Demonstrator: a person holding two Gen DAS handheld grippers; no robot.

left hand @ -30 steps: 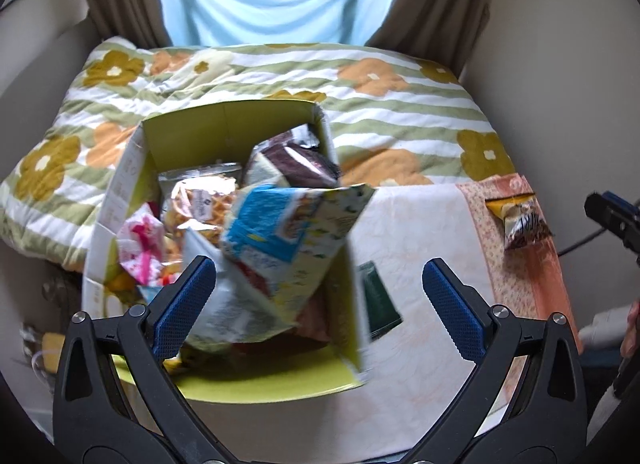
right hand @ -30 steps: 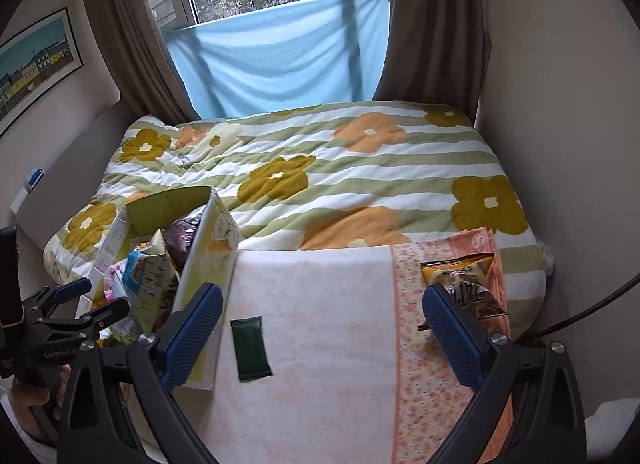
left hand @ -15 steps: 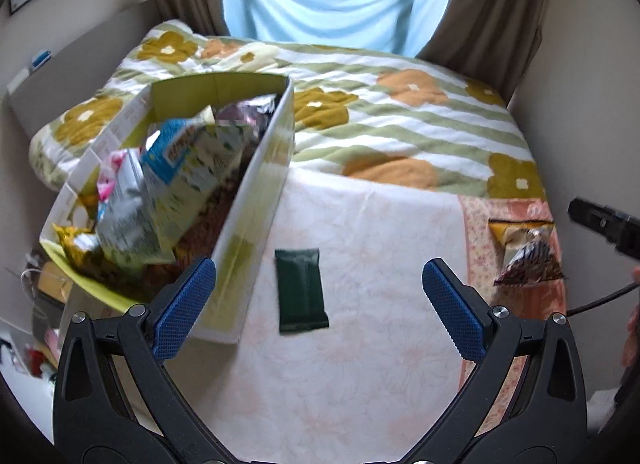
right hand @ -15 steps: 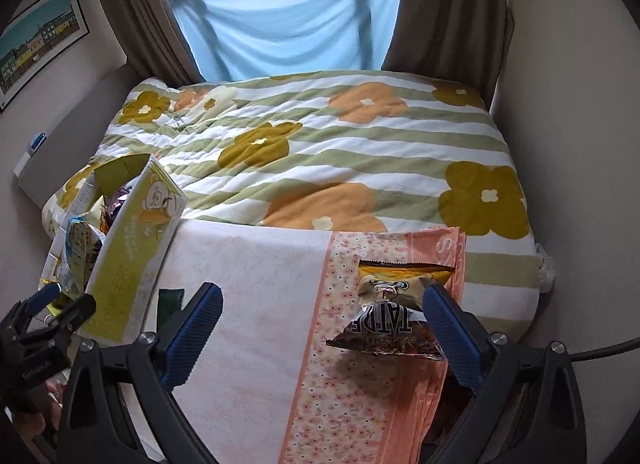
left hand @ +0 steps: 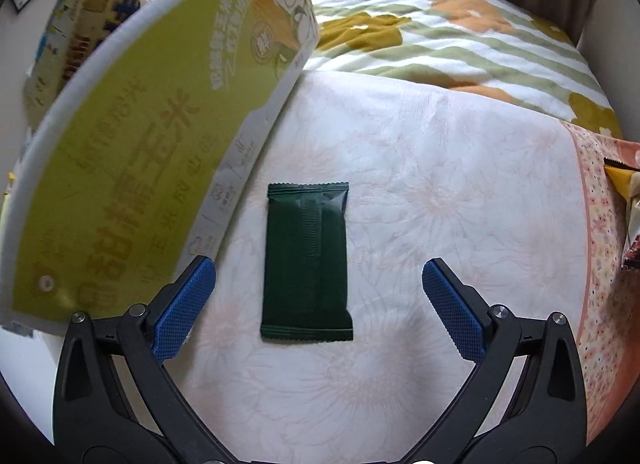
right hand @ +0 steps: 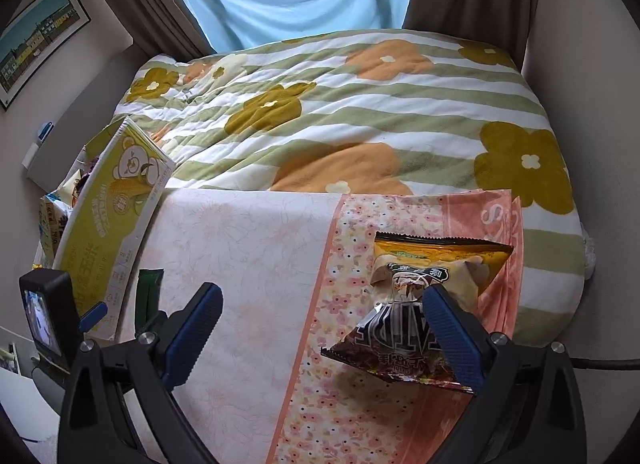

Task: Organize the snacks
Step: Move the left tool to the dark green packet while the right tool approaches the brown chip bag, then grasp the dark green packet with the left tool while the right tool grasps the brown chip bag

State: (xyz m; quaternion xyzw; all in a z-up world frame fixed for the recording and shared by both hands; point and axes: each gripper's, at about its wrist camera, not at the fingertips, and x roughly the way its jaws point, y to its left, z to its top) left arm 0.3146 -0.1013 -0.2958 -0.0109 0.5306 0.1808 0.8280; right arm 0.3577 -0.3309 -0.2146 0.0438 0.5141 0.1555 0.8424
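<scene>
Left gripper [left hand: 318,290]: jaws apart, empty, straddling green packet [left hand: 306,262]
Green packet: flat on white cloth [left hand: 440,192], beside snack box [left hand: 132,168]
Right gripper [right hand: 322,330]: jaws apart, empty, at chip bags [right hand: 416,304]

From your left wrist view, the yellow snack bag [left hand: 624,192] is cut off by the right edge, showing only a sliver. The green box [left hand: 132,168] wall hides whatever sits inside it, and the packets behind its top rim are blurred. From your right wrist view, the left gripper's body covers most of the dark green packet [right hand: 148,288], and your right gripper's finger [right hand: 452,340] overlaps the brown snack bag [right hand: 384,348].
</scene>
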